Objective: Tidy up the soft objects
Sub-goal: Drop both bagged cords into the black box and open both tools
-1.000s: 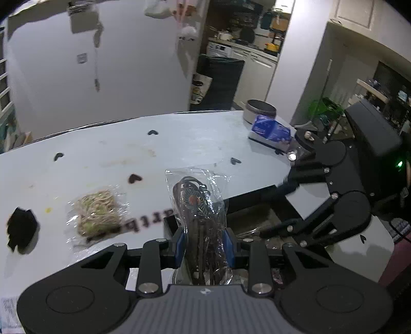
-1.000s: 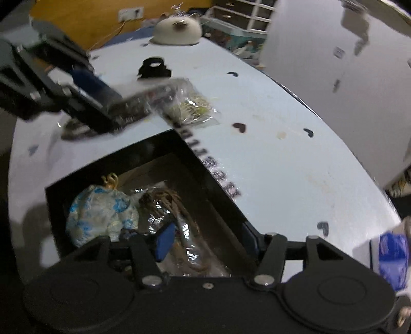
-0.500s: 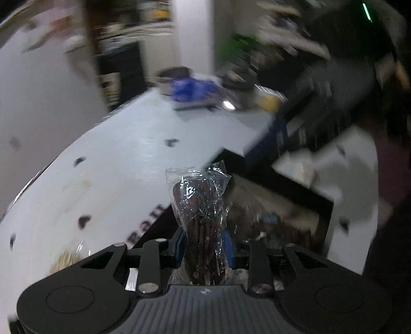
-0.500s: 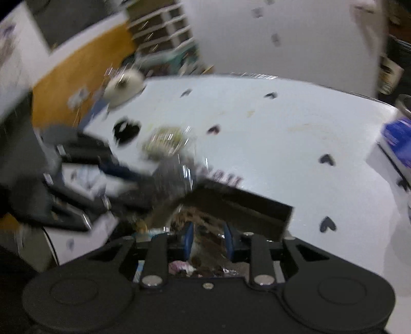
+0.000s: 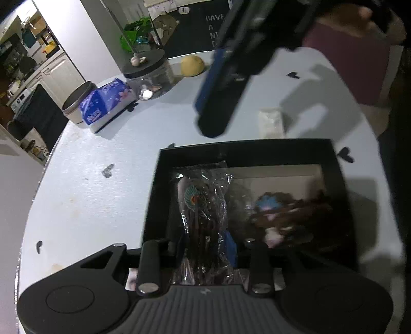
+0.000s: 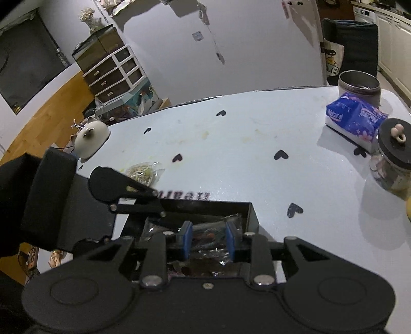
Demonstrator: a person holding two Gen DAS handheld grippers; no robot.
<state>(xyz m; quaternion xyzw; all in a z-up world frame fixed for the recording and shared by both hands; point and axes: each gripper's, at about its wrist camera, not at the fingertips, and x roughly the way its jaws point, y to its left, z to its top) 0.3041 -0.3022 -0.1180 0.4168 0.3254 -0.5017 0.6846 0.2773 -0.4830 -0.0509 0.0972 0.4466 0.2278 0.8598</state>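
A clear plastic bag of dark hair ties (image 5: 203, 205) lies tilted into the open black box (image 5: 257, 151), its upper end against the box's far-left corner. My left gripper (image 5: 205, 246) still has this bag between its pads while its jaws are opening. Blurred blue-and-white and dark soft things (image 5: 282, 215) fill the right of the box. My right gripper (image 6: 208, 241) hovers over the box (image 6: 249, 213), pads a little apart with nothing pinched. A bag of pale rubber bands (image 6: 142, 173) lies on the white table beyond the box. A small white packet (image 5: 269, 120) lies behind the box.
A blue tissue pack (image 6: 357, 120), a metal tin (image 6: 359, 84) and a black-lidded glass jar (image 6: 393, 159) stand at the table's far right. A white animal-shaped dish (image 6: 90, 138) sits at the left edge. A yellow fruit (image 5: 192, 65) lies by the jar. A person's hand (image 5: 367, 15) shows above.
My left gripper rolled and sank over the box, lowering the hair-tie bag from upright into it. My right gripper rolled, narrowed its jaws and drew back from inside the box.
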